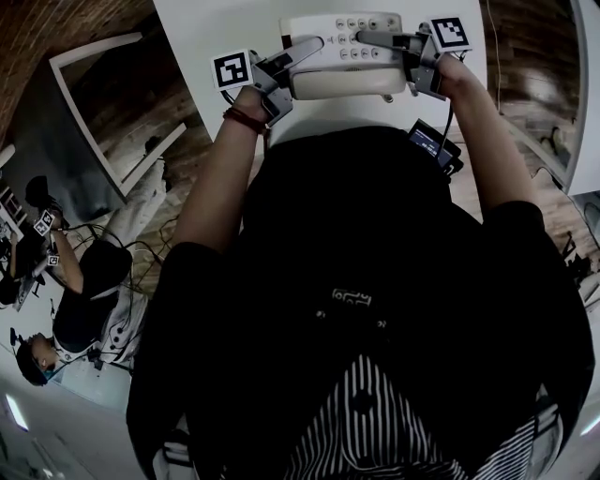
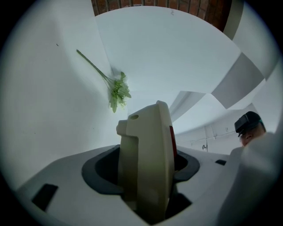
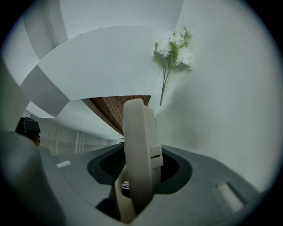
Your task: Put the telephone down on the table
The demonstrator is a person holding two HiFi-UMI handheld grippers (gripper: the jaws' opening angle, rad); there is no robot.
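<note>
The telephone [image 1: 342, 56] is carried by both grippers, one at each short end. The left gripper [image 1: 298, 54] has its jaws pinching the left end, and in the left gripper view the cream body [image 2: 148, 163] stands edge-on btw. the two jaws, w/ no gap at the pads. The right gripper [image 1: 380, 40] does the same at the right end, its jaws closed on the housing [image 3: 138, 163], i.e. partly spread only because the body is thick. So the long axis of the telephone runs from one pair of jaws straight to the other, keypad side up in the head view, and neither hand is nearer than the other. The white desk [image 1: 225, 28] lies on the underside of the telephone, i.e. to the side of each pair of jaws, not ahead of them. In both gripper views a strip of desk shows beside the body, so I judge it is not set down yet. A flower sprig [image 2: 117, 90] lies on the desk well ahead of the jaws, out of the way. The coming move needs both ends lowered together and level, then both pairs of jaws opened.
</note>
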